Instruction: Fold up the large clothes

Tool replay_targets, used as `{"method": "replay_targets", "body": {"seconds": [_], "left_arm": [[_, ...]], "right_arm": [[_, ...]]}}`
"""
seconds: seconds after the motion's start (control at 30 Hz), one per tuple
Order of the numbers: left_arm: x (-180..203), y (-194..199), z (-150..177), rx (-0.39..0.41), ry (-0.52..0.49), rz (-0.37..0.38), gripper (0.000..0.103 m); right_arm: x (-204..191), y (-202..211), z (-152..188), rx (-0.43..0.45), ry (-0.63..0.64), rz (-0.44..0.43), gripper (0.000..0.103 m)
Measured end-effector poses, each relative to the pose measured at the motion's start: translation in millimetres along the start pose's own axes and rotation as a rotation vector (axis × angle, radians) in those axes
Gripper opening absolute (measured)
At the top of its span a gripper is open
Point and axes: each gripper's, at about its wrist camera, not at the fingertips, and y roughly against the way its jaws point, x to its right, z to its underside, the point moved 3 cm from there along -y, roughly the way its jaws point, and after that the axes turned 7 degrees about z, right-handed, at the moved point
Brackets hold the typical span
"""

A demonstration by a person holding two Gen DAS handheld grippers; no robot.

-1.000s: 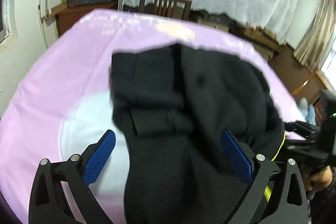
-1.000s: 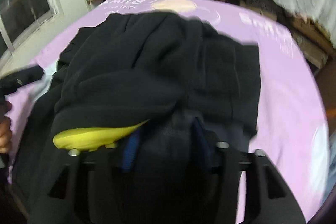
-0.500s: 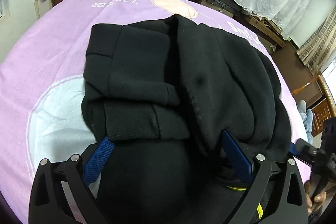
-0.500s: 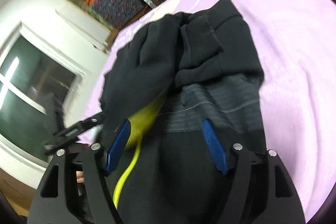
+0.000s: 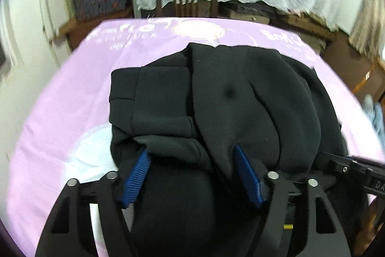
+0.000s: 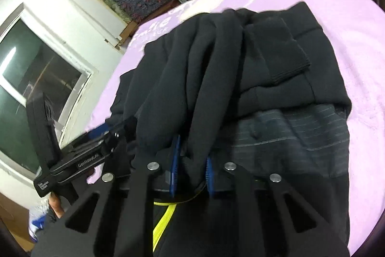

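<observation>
Fingers of the right gripper (image 6: 190, 175) are closing on a bunched fold of the black garment (image 5: 226, 98), with cloth pinched between the blue pads (image 6: 174, 160); a yellow cord (image 6: 166, 216) trails out beneath them. Fingers of the left gripper (image 5: 192, 177) stand wider and are also closing, a thick roll of the same cloth lying between them; whether its pads (image 5: 137, 175) already press the fabric cannot be told. The garment lies heaped on the pink sheet (image 5: 72, 93), its folded cuffs (image 6: 288, 57) stacked toward the far end and its near edge gathered at both grippers. A wooden chair (image 5: 187, 3) stands beyond the far edge of the sheet. Step in hand, as judged: taking hold of the near edge in two places to make a fold. Next move: secure both grips, then lift evenly and carry the edge toward the far end, keeping the layers from slipping apart.
</observation>
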Motion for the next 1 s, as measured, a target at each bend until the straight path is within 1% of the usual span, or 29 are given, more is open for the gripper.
{"method": "replay_targets", "body": {"seconds": [0.07,0.13,0.17,0.2,0.23,0.27,0.3,0.33,0.37,0.4,0.43,0.5,0.53,0.57,0.63,0.67,0.7,0.77,0.8,0.87,0.9,0.93,1.0], "left_arm": [[4,-4,5,-0.012,-0.041,-0.024,0.070],[6,-8,12,-0.030,-0.064,-0.037,0.072],[9,-5,12,-0.023,-0.074,-0.048,0.071],[8,0,11,-0.018,-0.082,-0.053,0.071],[10,5,9,-0.009,-0.087,-0.051,0.072],[11,14,3,0.019,-0.087,-0.045,0.072],[12,19,-2,0.040,-0.086,-0.042,0.076],[14,24,-10,0.065,-0.085,-0.040,0.080],[17,26,-20,0.087,-0.086,-0.037,0.082],[21,25,-29,0.100,-0.089,-0.033,0.083],[26,22,-35,0.106,-0.091,-0.030,0.084],[35,4,-50,0.092,-0.099,-0.010,0.085],[37,-6,-53,0.076,-0.101,-0.001,0.085],[39,-24,-56,0.046,-0.103,-0.010,0.085],[34,-53,-54,-0.018,-0.092,-0.052,0.086],[29,-70,-50,-0.063,-0.080,-0.068,0.091],[21,-79,-46,-0.052,-0.035,-0.046,0.097],[12,-78,-48,-0.054,0.010,0.021,0.097],[12,-78,-48,-0.050,0.008,0.022,0.097],[17,-69,-44,-0.041,-0.019,-0.007,0.096],[20,-63,-42,-0.037,-0.032,-0.005,0.096],[23,-54,-38,-0.034,-0.053,0.016,0.096],[30,-36,-30,-0.025,-0.097,0.046,0.096]], "right_arm": [[12,-8,12,-0.048,-0.026,0.010,0.016],[24,-9,15,-0.059,-0.071,-0.049,0.015],[25,-8,14,-0.070,-0.083,-0.056,0.017],[24,-3,14,-0.072,-0.089,-0.046,0.027],[22,4,13,-0.052,-0.074,-0.011,0.033],[20,13,11,-0.016,-0.050,0.026,0.037],[15,28,5,0.054,-0.011,0.075,0.037],[11,34,1,0.091,0.000,0.092,0.037],[8,41,-5,0.130,0.003,0.098,0.037],[4,47,-15,0.161,-0.002,0.079,0.037],[-1,46,-26,0.167,-0.007,0.060,0.037],[-8,31,-45,0.149,-0.010,0.037,0.037],[-9,20,-55,0.141,-0.008,0.051,0.037],[-7,11,-62,0.142,-0.007,0.075,0.037],[-1,-16,-73,0.140,0.014,0.157,0.036],[2,-30,-75,0.122,0.018,0.166,0.035],[12,-45,-73,0.091,0.003,0.156,0.035],[21,-47,-69,0.131,0.002,0.100,0.033],[22,-43,-67,0.126,0.014,0.089,0.033],[22,-35,-66,0.130,0.005,0.087,0.034],[20,-27,-62,0.139,-0.006,0.091,0.036],[14,-18,-58,0.143,0.004,0.086,0.038],[-2,-4,-51,0.147,0.046,0.060,0.045]]}}
